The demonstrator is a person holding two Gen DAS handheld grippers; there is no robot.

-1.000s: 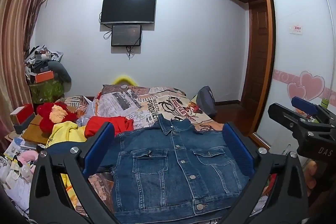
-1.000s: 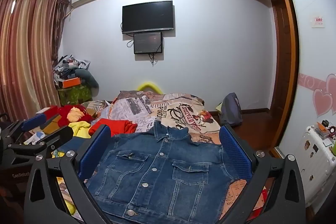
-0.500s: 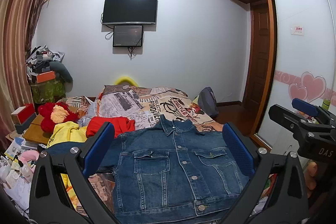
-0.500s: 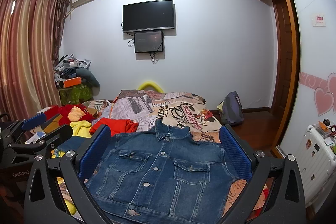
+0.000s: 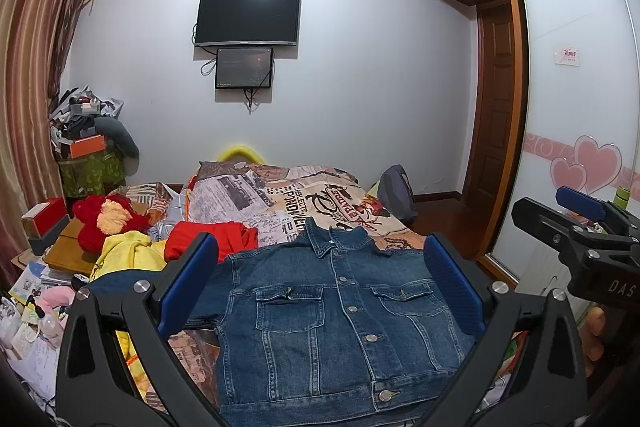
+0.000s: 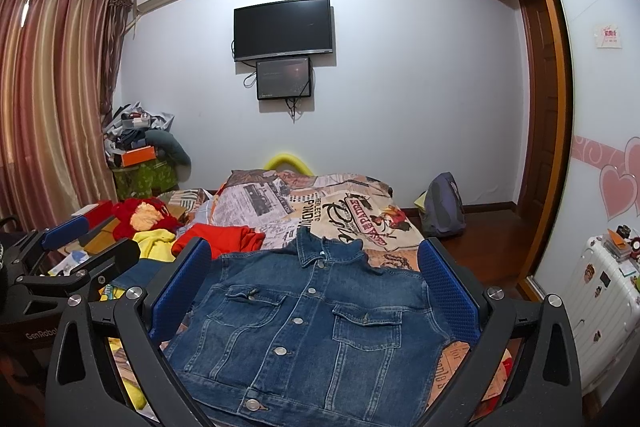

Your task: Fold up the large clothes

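A blue denim jacket (image 5: pixel 340 323) lies flat and buttoned, front up, on the bed, collar pointing away; it also shows in the right wrist view (image 6: pixel 312 323). Its sleeves look tucked under, with a bit of one sticking out at the left. My left gripper (image 5: pixel 320 287) hovers above the jacket, jaws wide open and empty. My right gripper (image 6: pixel 316 287) hovers above it too, open and empty. The right gripper shows at the right of the left wrist view (image 5: pixel 580 231); the left gripper shows at the left of the right wrist view (image 6: pixel 72 259).
The bed (image 5: pixel 304 199) has a newspaper-print cover. A red garment (image 5: pixel 216 239), a yellow garment (image 5: pixel 128 255) and a red plush toy (image 5: pixel 104 219) lie to the left. A backpack (image 6: pixel 442 207) sits on the floor by the door. A white suitcase (image 6: pixel 600 299) stands at right.
Both views have drifted very slightly; the jacket and both open grippers stay as they were.
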